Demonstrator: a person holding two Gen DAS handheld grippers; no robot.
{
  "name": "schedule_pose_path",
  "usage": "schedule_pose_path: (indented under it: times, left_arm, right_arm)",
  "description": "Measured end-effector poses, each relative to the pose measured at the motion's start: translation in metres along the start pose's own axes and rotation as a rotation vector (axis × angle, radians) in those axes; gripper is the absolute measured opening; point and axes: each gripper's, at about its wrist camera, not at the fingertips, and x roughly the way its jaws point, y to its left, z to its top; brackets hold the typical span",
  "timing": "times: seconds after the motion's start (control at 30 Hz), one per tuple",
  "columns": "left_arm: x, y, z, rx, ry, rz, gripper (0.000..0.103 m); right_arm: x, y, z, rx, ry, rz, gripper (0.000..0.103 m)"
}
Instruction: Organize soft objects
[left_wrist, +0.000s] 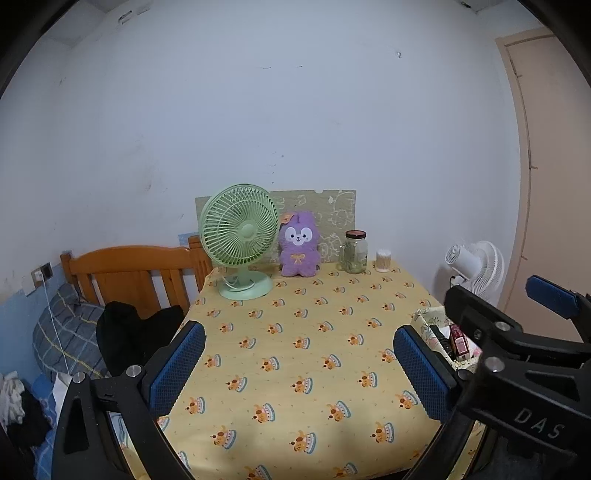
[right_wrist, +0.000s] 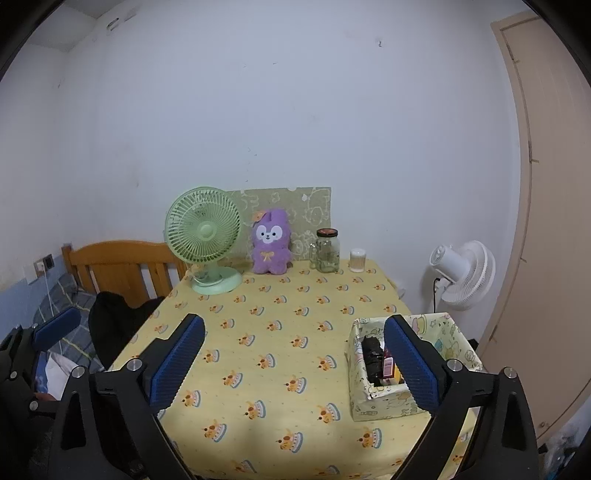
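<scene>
Centrally, fuzzy rounded purple plush toy; ribbed blue pads.

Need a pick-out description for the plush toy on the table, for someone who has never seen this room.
Start at the table under the yellow patterned tablecloth and look to its far edge by the white wall. Between the green desk fan and the clear glass jar with a dark lid sits the purple plush toy, upright, facing the cameras. It is the only soft, furry thing there, with a white face patch and an orange bow.

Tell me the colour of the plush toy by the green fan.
Purple plush toy, clearest in the left wrist view.
</scene>
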Motion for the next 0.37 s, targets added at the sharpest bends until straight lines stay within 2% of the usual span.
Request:
schedule_pose_path:
  times: [0.37]
  left_arm:
    - [-0.0019,0.0036,0.0015,0.008,-0.019,0.010,0.103]
  right_arm:
    - [-0.0023,-0.0072,0.0006,0.023,-0.005,-0.008,0.102]
